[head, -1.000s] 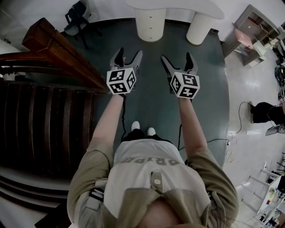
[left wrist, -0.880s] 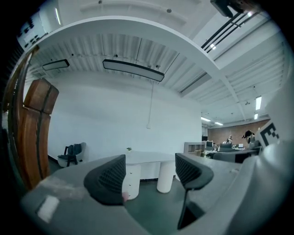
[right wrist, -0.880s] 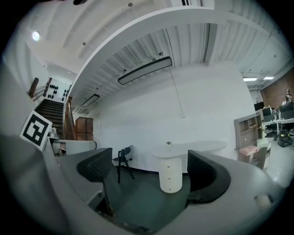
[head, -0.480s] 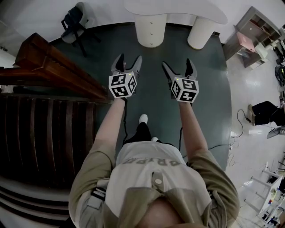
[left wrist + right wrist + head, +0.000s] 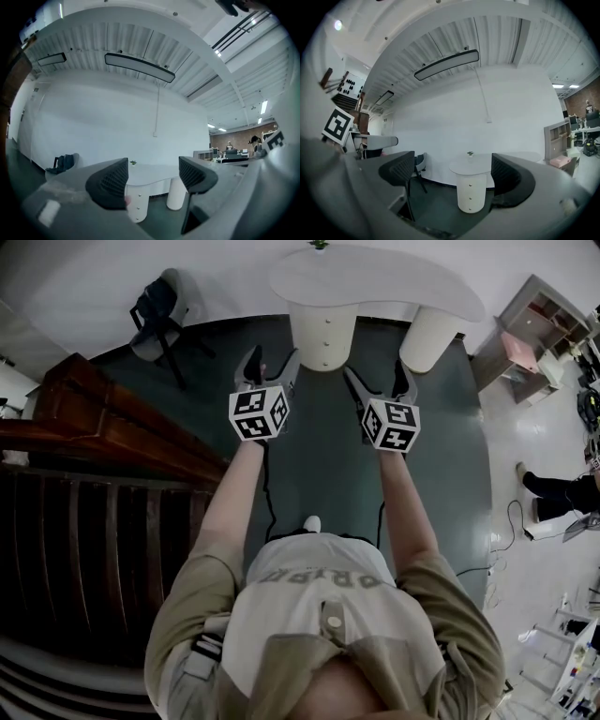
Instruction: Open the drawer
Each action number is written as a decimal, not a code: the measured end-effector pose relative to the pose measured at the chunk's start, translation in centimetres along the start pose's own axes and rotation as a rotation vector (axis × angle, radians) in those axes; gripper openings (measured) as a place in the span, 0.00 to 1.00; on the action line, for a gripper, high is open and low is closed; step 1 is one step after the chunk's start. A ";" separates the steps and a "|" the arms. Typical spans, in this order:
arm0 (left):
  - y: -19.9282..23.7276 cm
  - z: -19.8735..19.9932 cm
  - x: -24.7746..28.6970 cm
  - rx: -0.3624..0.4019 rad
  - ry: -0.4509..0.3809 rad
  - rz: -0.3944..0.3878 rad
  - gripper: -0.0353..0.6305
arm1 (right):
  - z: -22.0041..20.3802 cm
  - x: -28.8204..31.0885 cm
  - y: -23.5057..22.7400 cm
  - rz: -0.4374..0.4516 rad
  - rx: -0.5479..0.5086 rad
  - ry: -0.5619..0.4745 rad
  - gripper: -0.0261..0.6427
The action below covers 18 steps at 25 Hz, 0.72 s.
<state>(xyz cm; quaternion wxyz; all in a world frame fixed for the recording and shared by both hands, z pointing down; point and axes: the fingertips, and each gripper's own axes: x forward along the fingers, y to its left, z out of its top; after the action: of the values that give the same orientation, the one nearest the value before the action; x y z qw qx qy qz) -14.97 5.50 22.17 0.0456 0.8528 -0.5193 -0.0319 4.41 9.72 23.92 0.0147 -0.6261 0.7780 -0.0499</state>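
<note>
Left tool [image 5: 272,355], jaws wide apart, right tool [image 5: 375,369] likewise (nothing held)

A dark green floor [image 5: 323,460] with a rounded right edge gives way to pale glossy floor [image 5: 534,418] on the right. Near the green floor's far left corner stands a dark chair [image 5: 155,307] with something dark draped on it. Along its left edge runs a dark wooden banister [image 5: 112,423], with wooden stairs [image 5: 94,540] beyond. A small green plant [image 5: 319,245] stands at the far edge of the white surface [image 5: 375,277]. On the pale floor, a grey shelf unit [image 5: 542,307] holds a pink item; nearer, a person's dark-trousered leg [image 5: 555,486] and a thin cable [image 5: 497,526] lie at the right edge. A long light fixture [image 5: 446,64] hangs from the ribbed white ceiling [image 5: 497,33].
</note>
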 end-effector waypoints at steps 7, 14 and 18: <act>1.5 -2.6 2.0 -0.023 0.033 -0.012 0.58 | -2.5 2.1 -0.5 -0.010 -0.001 0.037 0.79; 2.3 -4.7 5.9 -0.029 0.072 -0.013 0.58 | -4.5 5.1 -2.5 -0.007 -0.001 0.076 0.79; 3.0 -4.8 9.7 -0.025 0.064 0.004 0.58 | -5.0 8.5 -4.8 0.011 -0.001 0.088 0.79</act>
<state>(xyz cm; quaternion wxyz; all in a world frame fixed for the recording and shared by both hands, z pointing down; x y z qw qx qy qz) -12.68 -4.32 27.22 0.0729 0.8518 -0.5187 -0.0109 6.81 0.71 29.72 -0.0197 -0.6191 0.7813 -0.0770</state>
